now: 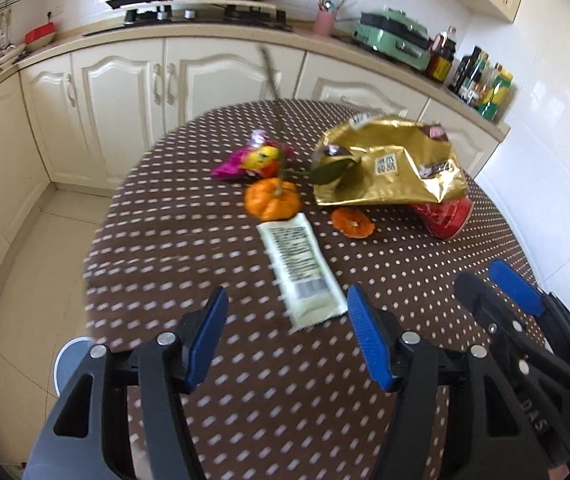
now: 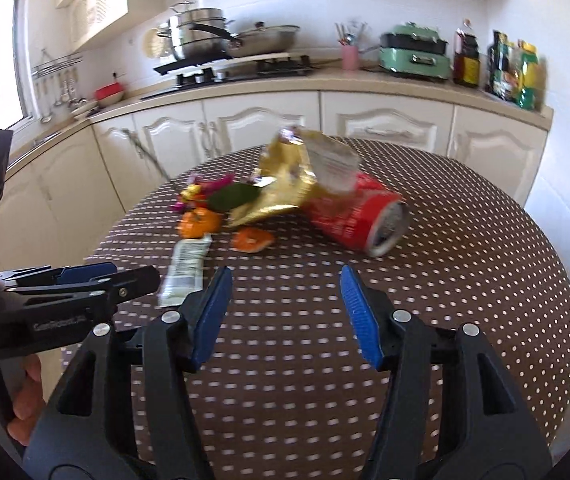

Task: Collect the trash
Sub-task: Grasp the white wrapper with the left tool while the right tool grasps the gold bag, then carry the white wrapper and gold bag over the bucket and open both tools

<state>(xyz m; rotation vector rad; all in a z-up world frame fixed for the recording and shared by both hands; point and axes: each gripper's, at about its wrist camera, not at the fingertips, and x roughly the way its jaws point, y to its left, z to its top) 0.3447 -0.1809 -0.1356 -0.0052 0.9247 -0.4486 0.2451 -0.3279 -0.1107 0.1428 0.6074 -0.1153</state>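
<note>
Claws both apart, empty: left claw [image 1: 287, 334], right claw [image 2: 285, 312] above dotted counter [image 2: 465, 300]. White wrapper [image 1: 301, 270] nearest; beyond it tangerine [image 1: 272, 199], peel [image 1: 353, 223]; red can [image 2: 359, 216] under gold bag [image 1: 389, 164].

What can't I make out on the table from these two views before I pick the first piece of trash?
- Red can: left wrist view, mostly hidden under the gold bag; the right wrist view shows its open end.
- White wrapper: right wrist view, near end hidden behind the left claw.
- Print on wrapper and bag: blurred in both views.
- Pink wrapper: contents unclear; small and blurred.
- A bin for the trash: in neither view.
</note>
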